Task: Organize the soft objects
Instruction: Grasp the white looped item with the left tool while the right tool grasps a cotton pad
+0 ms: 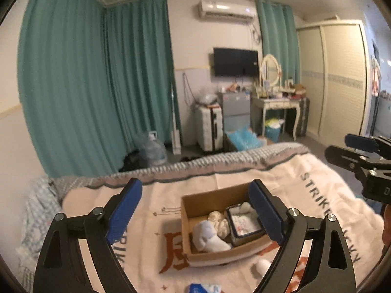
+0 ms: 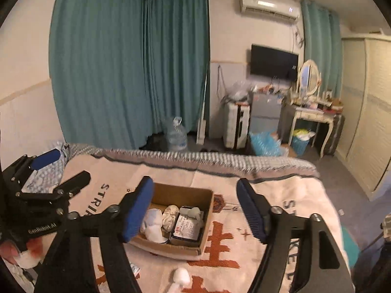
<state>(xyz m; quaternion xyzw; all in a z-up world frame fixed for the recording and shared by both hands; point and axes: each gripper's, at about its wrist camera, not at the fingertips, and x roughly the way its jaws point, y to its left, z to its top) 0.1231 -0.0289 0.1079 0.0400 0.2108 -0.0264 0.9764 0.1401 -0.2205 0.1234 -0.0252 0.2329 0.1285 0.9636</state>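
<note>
On the bed's blanket [image 1: 305, 171], you are holding both the left gripper [image 1: 195, 210] and the right gripper [image 2: 195, 210] spread and empty above the cardboard box [image 2: 195, 250], which is already holding socks and a packet. Judging by this, you are sitting between picks; a white soft object [image 2: 180, 277] is lying at 6 o'clock of the box, calling for a descent.

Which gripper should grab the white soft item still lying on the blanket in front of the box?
Probably right. The white soft item lies between the open right gripper fingers, near centre. In the left wrist view it sits beside the left gripper right finger.
</note>
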